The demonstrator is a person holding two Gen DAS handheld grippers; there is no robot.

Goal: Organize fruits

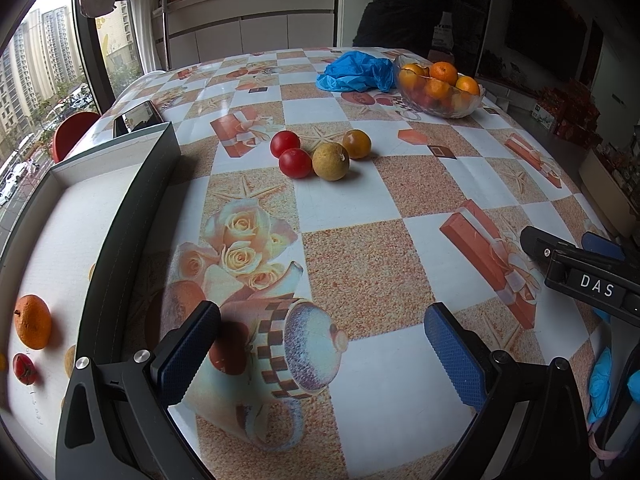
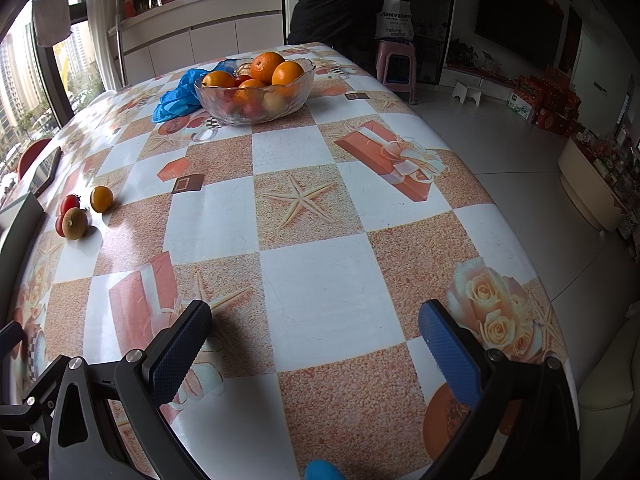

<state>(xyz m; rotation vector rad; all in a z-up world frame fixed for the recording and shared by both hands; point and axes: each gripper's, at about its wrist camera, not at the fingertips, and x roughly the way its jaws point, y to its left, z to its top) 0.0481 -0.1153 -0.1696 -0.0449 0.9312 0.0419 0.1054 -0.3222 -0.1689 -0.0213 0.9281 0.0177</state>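
Left wrist view: four loose fruits (image 1: 320,154) are counted mid-frame on the bench (image 1: 360,264); both grippers, left gripper (image 1: 320,356) and right gripper (image 2: 316,356), are spread, nothing held.

— Where do we find the loose fruit? 
— In the middle of the table (image 1: 360,248): two tomatoes (image 1: 291,153) left, a kiwi (image 1: 331,161) touching the nearer one, a small citrus (image 1: 356,143) just behind it. 
— And the bowl (image 1: 440,106)? 
— Far right corner, oranges (image 1: 444,72) piled in it, a crumpled bag (image 1: 354,71) beside it on the left. 
— The box (image 1: 132,184)? 
— At the left edge we see it, an orange (image 1: 33,322) and a tomato (image 1: 25,368) inside.
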